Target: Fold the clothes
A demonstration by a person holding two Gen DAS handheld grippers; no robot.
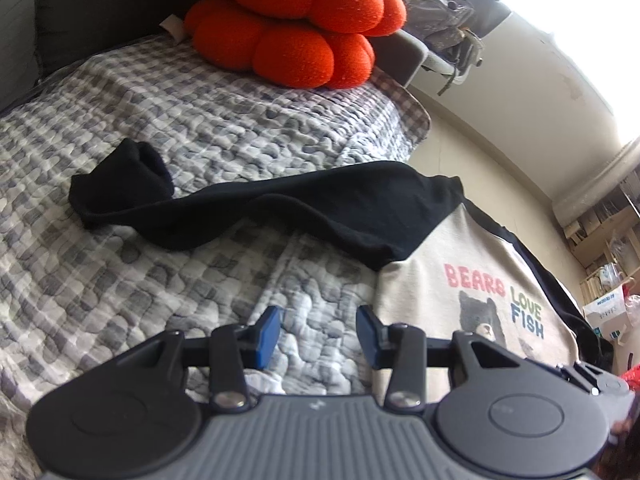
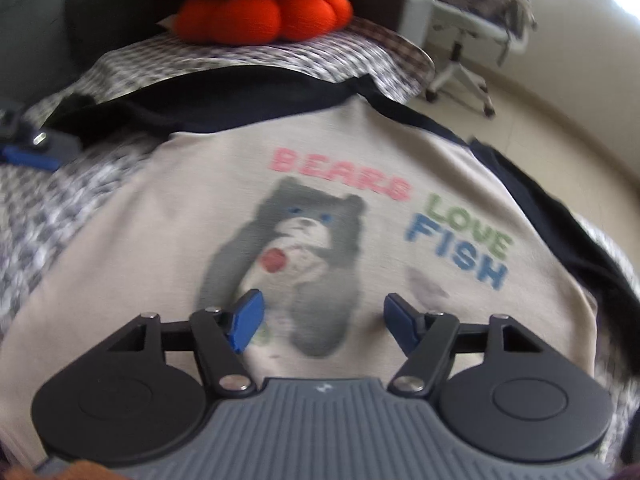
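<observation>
A bed covered with a grey-and-white checked quilt (image 1: pixel 132 128) fills both wrist views, with pale floor and a curved wall beyond its far edge. Spread flat on the quilt lies the raglan T-shirt (image 2: pixel 160 240), beige-bodied with black sleeves and a bear print reading "BEARS LOVE FISH". It sits directly under and ahead of the right gripper (image 2: pixel 322 322), and ahead and to the right of the left gripper (image 1: pixel 318 336). The shirt's long black sleeve (image 1: pixel 248 208) stretches out across the quilt ahead of the left gripper, its cuff bunched at the far left.

Both grippers are spread and pinch nothing: the left one hangs over bare quilt just beside the shirt's side edge, the right one over the bear print with cloth below but no fabric between its pads.

The likely trouble is the quilt. It is soft and puckered, so a pinch at the shirt's edge could catch the bedcover too and drag it along with the fold. The right-hand view is blurred, and a grab made in haste could take a single layer and leave the body twisted. The far sleeve, seen ahead and right of the right gripper, drapes toward the bed's edge and may slide off.

Farther ahead, two stacked orange pumpkin cushions (image 1: pixel 296 28) sit at the head of the bed, well apart from the shirt. A wheeled office chair (image 2: pixel 460 68) stands beyond the bed. Neither blocks the fold.
</observation>
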